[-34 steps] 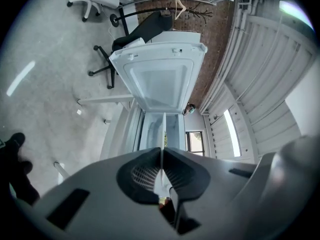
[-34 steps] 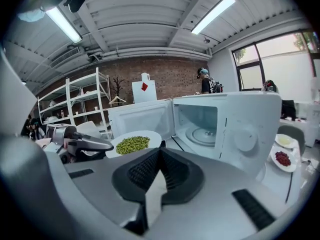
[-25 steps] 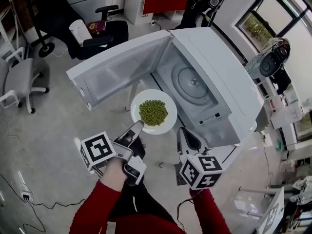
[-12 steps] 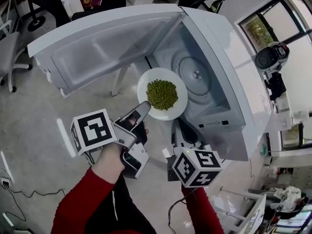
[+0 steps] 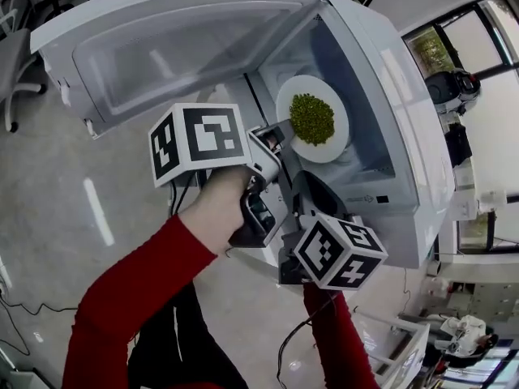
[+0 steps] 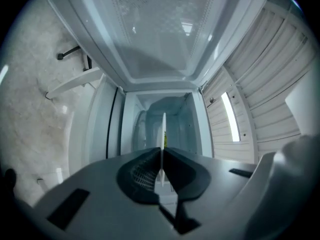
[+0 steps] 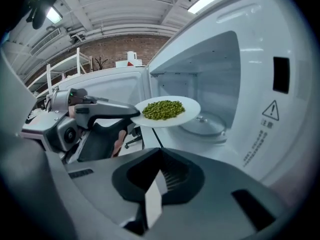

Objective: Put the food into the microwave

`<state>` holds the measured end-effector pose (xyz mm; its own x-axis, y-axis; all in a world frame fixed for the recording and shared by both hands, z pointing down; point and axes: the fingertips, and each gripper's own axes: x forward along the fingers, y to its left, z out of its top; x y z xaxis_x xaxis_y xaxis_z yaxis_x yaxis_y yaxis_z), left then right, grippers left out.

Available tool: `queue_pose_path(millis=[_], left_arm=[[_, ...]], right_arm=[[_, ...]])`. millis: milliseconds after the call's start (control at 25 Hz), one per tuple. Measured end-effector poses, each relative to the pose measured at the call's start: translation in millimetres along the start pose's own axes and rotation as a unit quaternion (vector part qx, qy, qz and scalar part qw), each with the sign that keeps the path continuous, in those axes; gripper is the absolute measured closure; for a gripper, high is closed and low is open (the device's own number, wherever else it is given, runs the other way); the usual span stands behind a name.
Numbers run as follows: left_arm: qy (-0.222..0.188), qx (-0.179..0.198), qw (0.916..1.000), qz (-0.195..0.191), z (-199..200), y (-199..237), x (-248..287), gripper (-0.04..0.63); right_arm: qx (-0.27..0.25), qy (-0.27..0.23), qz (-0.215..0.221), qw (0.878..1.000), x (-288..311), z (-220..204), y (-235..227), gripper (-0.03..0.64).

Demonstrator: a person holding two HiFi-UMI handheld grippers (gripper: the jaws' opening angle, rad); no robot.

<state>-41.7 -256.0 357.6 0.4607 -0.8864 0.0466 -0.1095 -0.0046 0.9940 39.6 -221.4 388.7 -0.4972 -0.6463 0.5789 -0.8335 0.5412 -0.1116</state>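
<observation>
One plate (image 5: 336,142) of peas (image 5: 311,118) is what we're watching from the head view. It sits inside the mouth of the microwave (image 5: 389,87), whose door (image 5: 186,47) is swung wide. The left tongs (image 5: 280,132) grip the plate's near rim, while the right tongs (image 5: 309,187) hang low by the front of the microwave, apart from the plate.

On the left gripper view we look along the plate edge-on (image 6: 163,129). The left tongs (image 6: 161,166) are clamped tight on its rim, and the oven's inside lies straight ahead.

The right gripper view gives us the best read. The plate (image 7: 189,110) is level and the peas (image 7: 162,109) are heaped in its middle. It is in the air above the turntable (image 7: 210,127), not resting on it. The right tongs (image 7: 159,179) are pressed together with nothing in them.

We'd call this job well past halfway: the door is open and the food is through the opening. Left to do, by our reckoning, is lowering the plate onto the turntable, letting go and backing the tongs out. Shutting the door may follow.
</observation>
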Motion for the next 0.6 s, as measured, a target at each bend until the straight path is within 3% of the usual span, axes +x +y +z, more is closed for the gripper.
queue_pose_path(millis=[600], left_arm=[[0.056, 0.050, 0.9962, 0.044, 9.0, -7.2, 82.5, 0.571]], right_arm=[[-0.012, -0.002, -0.002, 1.000, 4.6, 26.2, -8.1, 0.603]])
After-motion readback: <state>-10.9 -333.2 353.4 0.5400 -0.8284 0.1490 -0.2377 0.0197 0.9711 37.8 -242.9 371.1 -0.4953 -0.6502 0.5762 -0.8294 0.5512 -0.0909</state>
